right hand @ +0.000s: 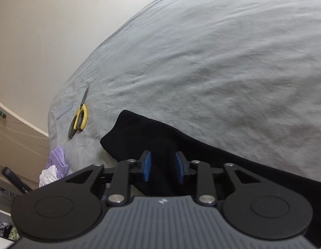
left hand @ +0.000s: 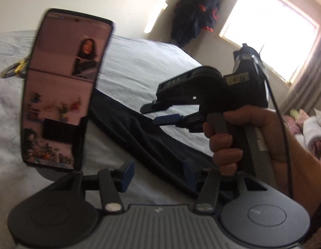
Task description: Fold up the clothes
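A black garment (left hand: 139,132) lies in a long strip on the grey bed sheet (left hand: 143,62). My left gripper (left hand: 158,173) hovers over the garment's near end. Its blue pads stand apart and nothing is pinched between them. A hand holds my right gripper (left hand: 149,114) above the garment, jaws parted and empty. In the right wrist view the same gripper (right hand: 163,166) points down at the black garment (right hand: 139,132), its blue pads (right hand: 147,165) well apart over the cloth.
A phone (left hand: 63,89) with a lit screen stands upright close at the left; what holds it is hidden. Yellow-handled scissors (right hand: 79,116) lie on the sheet (right hand: 202,62). Purple and white cloth (right hand: 56,164) hangs at the bed's edge. More clothes (left hand: 310,128) are piled at the right.
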Tool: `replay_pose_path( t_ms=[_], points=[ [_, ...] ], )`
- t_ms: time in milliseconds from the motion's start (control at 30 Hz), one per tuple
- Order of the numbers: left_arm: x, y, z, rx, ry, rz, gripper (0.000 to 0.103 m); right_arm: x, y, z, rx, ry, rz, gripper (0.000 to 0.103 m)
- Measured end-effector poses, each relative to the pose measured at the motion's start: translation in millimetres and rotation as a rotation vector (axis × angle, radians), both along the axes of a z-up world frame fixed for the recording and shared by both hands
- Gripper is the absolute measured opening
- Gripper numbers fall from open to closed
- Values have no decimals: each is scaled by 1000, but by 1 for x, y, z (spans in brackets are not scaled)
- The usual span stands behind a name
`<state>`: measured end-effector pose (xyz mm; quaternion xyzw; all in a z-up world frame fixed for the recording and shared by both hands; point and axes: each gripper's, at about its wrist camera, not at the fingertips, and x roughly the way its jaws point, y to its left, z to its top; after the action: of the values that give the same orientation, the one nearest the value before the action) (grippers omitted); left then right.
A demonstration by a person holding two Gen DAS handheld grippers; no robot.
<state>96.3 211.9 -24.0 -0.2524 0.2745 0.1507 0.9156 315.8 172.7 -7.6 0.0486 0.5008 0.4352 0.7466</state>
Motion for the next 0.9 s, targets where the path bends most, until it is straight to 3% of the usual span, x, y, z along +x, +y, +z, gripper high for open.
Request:
replay_pose_path(
  t_ms=[133, 300, 567, 800, 900],
  points=[
    [14, -6, -3, 5, 64, -129, 54, -2, -57, 17, -27, -27, -119, 43],
    [14, -18, -2, 6, 81, -226, 54, -35, -144, 40, -47, -68, -273, 43],
    [6, -52, 2, 42, 106, -352, 64, -131, -271, 80, -23, -172, -506, 47],
    [-18, -96, 7, 64, 97, -471, 70, -213, -342, 89, -41, -250, -676, 50],
    [-33, -117, 10, 104, 43, -582, 70, -248, -362, 86, -70, -311, -742, 55]
  ],
)
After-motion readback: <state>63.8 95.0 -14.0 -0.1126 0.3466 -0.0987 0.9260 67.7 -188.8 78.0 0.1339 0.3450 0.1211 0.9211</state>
